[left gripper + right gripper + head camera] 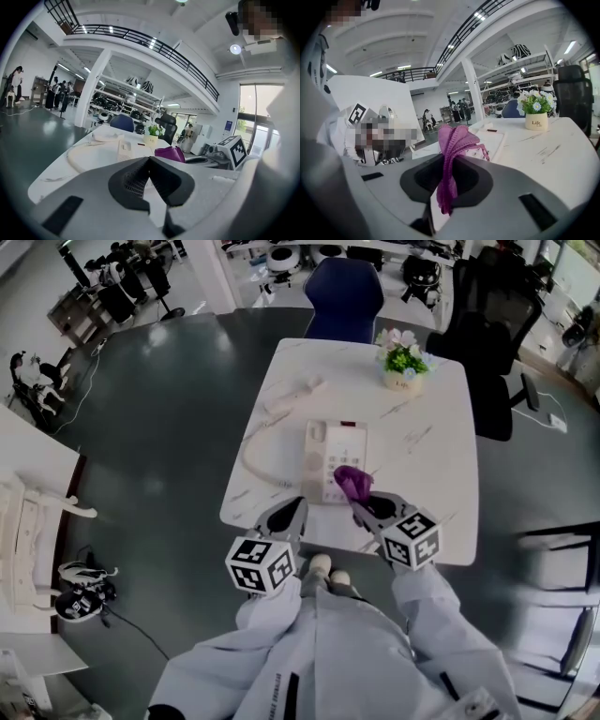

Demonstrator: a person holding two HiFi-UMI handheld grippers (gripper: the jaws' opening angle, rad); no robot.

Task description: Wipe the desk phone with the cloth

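Pale sleeves [427, 601] fill the bottom of the head view, each ending in a gripper with its marker cube. Beyond them stands a white, grey-veined counter [436, 442] on a dark, glossy floor [159, 427]. A blue chair [345, 294] sits at the counter's far end and a black office chair [492, 329] at its right. The room is a large open hall with white pillars, a railed mezzanine and racks of equipment; people stand far off at the left.

On the counter's far right is a small pot [403, 379] of white and pink flowers, and the right gripper view shows the word "Life" printed on it, with smaller writing below too fine to read. The phone [335, 457] lies near the counter's middle, its handset [292, 395] off the cradle and lying further back, joined by a looping cord [251, 457].

The left gripper [292, 512] hangs over the counter's near edge, just left of the phone, with its jaws together and nothing between them. The right gripper [362, 508] is clamped on a purple cloth [352, 482], which stands up from the jaws over the phone's near right corner. Whether the cloth touches the phone cannot be told.
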